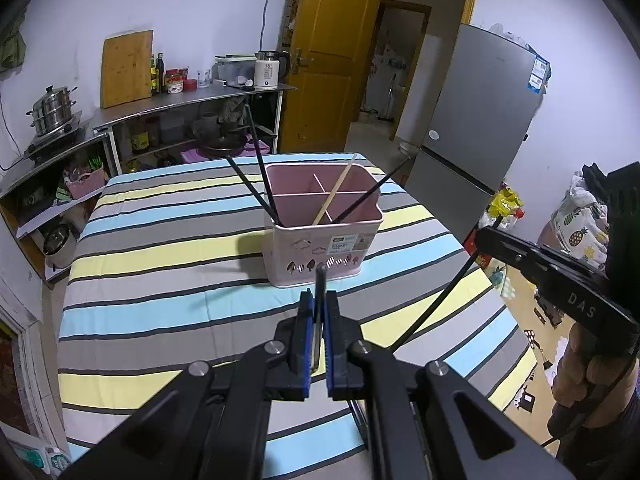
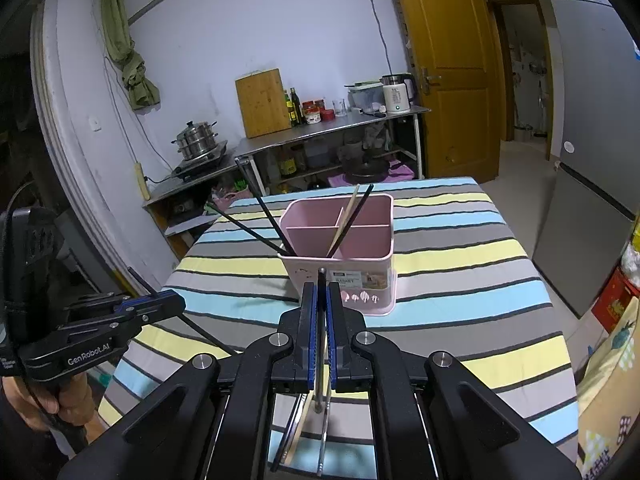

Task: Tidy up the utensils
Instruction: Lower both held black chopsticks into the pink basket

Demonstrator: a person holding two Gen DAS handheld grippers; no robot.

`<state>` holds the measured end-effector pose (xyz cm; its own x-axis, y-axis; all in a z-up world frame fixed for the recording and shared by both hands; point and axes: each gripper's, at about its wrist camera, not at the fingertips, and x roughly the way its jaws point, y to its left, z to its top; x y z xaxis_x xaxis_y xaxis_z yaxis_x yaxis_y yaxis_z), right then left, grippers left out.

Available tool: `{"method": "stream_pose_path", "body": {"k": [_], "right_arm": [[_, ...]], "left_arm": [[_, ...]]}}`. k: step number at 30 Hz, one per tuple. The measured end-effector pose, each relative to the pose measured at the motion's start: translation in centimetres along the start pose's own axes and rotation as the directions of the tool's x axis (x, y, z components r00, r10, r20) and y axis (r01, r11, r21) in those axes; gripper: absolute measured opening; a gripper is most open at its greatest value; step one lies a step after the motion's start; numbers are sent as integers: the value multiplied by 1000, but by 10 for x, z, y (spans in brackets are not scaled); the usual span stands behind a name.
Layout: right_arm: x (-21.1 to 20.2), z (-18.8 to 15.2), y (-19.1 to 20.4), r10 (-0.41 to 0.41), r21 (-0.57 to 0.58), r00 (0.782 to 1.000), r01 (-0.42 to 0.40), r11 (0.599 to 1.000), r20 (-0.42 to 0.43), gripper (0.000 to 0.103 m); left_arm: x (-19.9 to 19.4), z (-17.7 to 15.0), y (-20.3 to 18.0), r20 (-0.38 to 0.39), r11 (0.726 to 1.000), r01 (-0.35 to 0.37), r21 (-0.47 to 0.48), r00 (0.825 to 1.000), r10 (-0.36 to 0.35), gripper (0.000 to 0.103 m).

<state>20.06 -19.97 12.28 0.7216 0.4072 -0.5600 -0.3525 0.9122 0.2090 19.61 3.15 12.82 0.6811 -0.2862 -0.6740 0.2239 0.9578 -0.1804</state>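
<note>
Where the striped tablecloth (image 1: 160, 248) runs toward the far edge of the table, a pink divided utensil basket (image 1: 324, 248) stands upright, holding three black chopsticks (image 1: 260, 184) and one pale wooden chopstick (image 1: 334, 192), all leaning outward. Just near of it, the left gripper (image 1: 319, 300) is clamped on a thin dark utensil (image 1: 320, 280), probably a chopstick seen end-on. To the right, the right gripper (image 2: 321, 292) likewise pinches a slim rod (image 2: 321, 280), with more utensils (image 2: 300, 428) lying below it.
</note>
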Motion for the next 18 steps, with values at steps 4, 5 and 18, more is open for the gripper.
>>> {"method": "stream_pose_path", "body": {"k": [4,5,18], "right_arm": [[-4,6,0,2,-4,1000,-2,1000,22,4],[-5,9,1,1,-7,1000,-1,1000,31,4],[-19,53,3,-7,9,986,5,1000,167,4]], "left_arm": [[-3,7,0,12,1000,8,-18,1000,-8,5],[-4,10,0,15,1000,9,-19,1000,-8,5],[-15,61,1,101,999,28,-42,995,-24,5]]}}
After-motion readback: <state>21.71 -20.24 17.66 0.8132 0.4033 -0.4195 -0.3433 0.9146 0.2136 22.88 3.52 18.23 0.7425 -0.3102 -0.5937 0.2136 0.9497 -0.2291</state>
